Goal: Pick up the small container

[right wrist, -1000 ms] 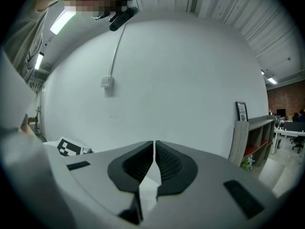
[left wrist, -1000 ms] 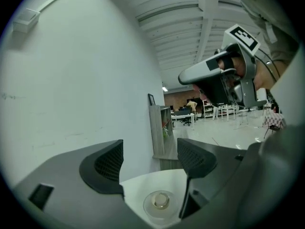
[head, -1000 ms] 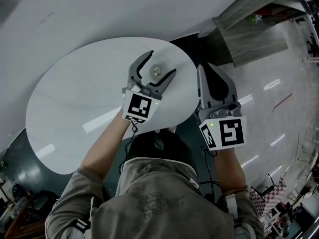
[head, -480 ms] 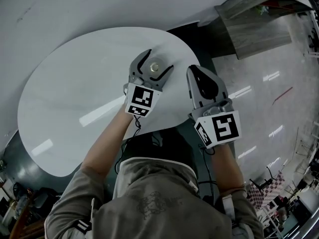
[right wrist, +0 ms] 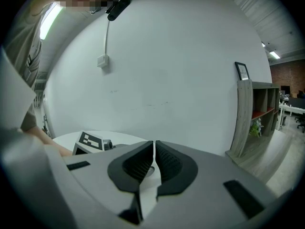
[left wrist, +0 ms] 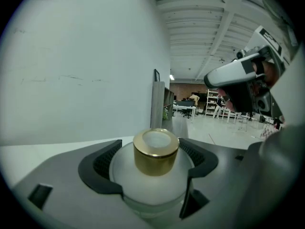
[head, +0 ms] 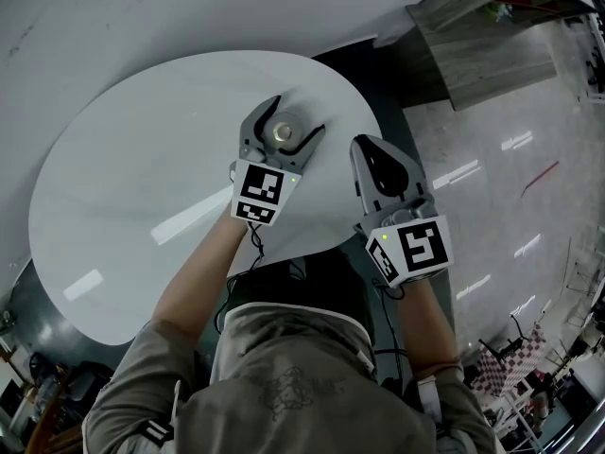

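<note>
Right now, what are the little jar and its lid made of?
The small container looks like frosted glass, or maybe plastic: its body is milky, matte and softly see-through. Its cap looks like gold-coloured metal or metallised plastic: it is shiny, with bright reflections.

Round white desk [head: 142, 178], glossy top, pale streaks of reflected light across it. Near the far right edge, one small container [head: 282, 132]: frosted white body, gold cap, upright. Hugged on both sides by the jaws of the left hand-held gripper [left wrist: 152, 149]. Seated on the top or just off it, impossible to tell.
</note>
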A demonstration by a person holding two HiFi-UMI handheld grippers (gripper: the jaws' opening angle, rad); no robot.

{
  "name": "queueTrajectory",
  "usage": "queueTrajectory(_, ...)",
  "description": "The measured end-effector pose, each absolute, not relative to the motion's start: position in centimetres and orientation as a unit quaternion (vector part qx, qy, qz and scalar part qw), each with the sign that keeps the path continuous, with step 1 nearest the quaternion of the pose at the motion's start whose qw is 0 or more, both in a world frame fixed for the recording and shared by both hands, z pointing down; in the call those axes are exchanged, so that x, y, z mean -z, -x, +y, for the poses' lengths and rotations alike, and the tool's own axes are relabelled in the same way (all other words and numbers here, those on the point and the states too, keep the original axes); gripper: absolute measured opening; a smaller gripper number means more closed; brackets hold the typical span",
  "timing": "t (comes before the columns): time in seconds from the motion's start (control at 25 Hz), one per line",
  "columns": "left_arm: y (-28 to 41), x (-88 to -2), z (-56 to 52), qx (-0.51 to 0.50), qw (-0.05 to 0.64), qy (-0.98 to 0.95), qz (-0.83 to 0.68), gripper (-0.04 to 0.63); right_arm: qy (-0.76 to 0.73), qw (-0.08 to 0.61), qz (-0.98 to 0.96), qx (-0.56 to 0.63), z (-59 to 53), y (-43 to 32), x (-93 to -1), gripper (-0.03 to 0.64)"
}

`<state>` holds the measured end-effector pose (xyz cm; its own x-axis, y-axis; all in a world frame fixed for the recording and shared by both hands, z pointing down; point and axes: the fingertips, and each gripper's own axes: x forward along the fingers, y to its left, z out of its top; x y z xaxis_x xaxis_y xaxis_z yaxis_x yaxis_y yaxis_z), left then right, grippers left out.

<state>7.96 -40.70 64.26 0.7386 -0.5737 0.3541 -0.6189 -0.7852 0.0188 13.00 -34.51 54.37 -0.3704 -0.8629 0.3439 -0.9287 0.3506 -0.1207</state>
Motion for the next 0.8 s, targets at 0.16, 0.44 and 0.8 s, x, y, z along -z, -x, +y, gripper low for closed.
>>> queueTrajectory(0.16,-7.9,-65.1,-40.7,-0.182,0.070,-0.926,-0.323,0.345,-0.551,0.108,-0.813,-0.152,-34.1,-13.4,-55.2,0.034)
queueTrajectory(0.44,-7.6,-65.3,-40.4,-0.210,0.059,-0.921,-0.324,0.344,-0.550,0.107,-0.813,-0.161,-33.0,-13.5,-55.7,0.034)
queueTrajectory(0.8,-7.4,-65.6,-39.9,-0.228,0.069,-0.921,-0.307,0.344,-0.551,0.112,-0.812,-0.155,-32.7,-14.2,-55.8,0.034)
